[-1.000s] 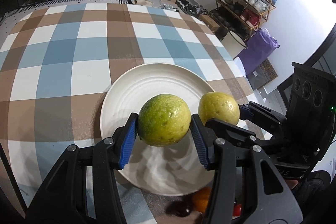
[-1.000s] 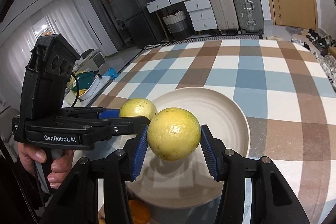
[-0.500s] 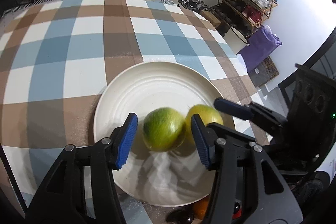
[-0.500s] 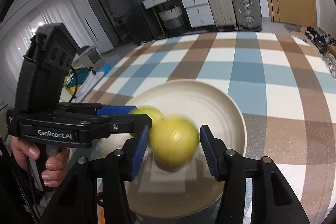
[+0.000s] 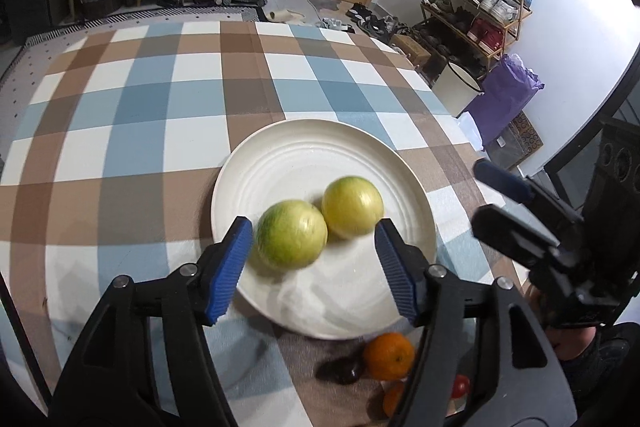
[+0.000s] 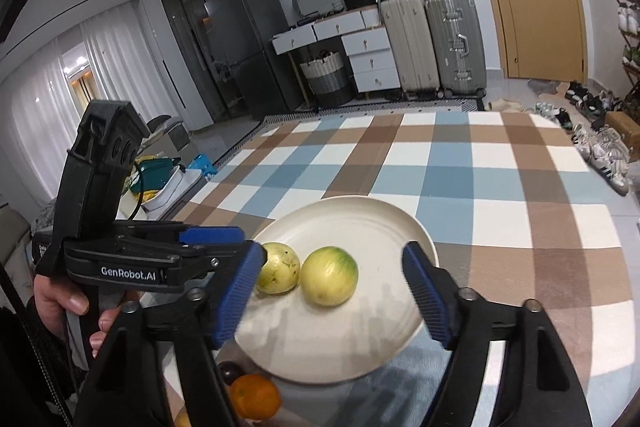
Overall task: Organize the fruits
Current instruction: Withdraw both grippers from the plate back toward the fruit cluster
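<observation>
fruits (image 5: 291, 240) on plate (image 5: 304, 147), jaws wide

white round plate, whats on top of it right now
Two round yellow-green fruits, one beside the other, lie on the white round plate, seemingly touching. Both open grippers, left and right, cover parts of its near rim.

You had two yellow-green fruits (image 5: 291, 240) on a cream plate (image 5: 304, 155), blue-brown-white checks across the tabletop (image 5: 160, 115), an orange mandarin (image 5: 389, 355) nearby.
</observation>
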`<state>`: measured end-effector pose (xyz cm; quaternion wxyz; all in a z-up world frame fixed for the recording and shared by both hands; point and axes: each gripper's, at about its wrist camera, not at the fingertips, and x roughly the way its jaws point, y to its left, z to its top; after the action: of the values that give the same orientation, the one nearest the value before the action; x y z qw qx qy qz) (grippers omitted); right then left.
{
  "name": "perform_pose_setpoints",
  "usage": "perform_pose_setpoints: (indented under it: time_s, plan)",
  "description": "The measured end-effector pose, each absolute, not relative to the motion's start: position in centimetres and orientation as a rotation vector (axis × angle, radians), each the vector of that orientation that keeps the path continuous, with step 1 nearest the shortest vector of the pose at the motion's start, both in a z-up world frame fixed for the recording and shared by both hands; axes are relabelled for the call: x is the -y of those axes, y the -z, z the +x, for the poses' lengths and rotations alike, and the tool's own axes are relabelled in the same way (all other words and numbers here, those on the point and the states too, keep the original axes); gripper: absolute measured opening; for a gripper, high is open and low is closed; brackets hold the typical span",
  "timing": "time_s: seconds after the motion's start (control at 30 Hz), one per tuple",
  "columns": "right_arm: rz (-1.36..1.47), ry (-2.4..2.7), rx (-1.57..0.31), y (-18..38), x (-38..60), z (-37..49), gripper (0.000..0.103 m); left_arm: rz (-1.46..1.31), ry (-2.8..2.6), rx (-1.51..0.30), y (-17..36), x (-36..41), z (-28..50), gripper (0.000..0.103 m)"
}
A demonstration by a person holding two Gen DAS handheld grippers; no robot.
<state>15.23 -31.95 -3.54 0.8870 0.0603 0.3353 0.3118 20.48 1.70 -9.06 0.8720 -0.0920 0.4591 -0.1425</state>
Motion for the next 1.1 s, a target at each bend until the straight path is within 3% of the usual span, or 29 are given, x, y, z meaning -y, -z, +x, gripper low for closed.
perform_pose_setpoints:
  time_s: [0.33,0.47,0.93,1.1]
  plan:
    - [0.094,-0.627,-0.623,1.3,32.3,11.2,0.097,-0.176,0.258,-0.904,7.3,-2.2,15.5,0.074]
    - [0.085,-0.615,-0.609,0.9,32.5,9.8,0.098,-0.172,0.243,-0.886,6.7,-2.3,13.7,0.08]
    - [0.067,-0.583,-0.536,-1.4,33.3,4.6,0.102,-0.149,0.263,-0.854,5.2,-1.8,7.9,0.083]
    - [0.063,-0.577,-0.528,-1.4,33.3,3.1,0.102,-0.13,0.263,-0.843,5.2,-1.5,6.0,0.09]
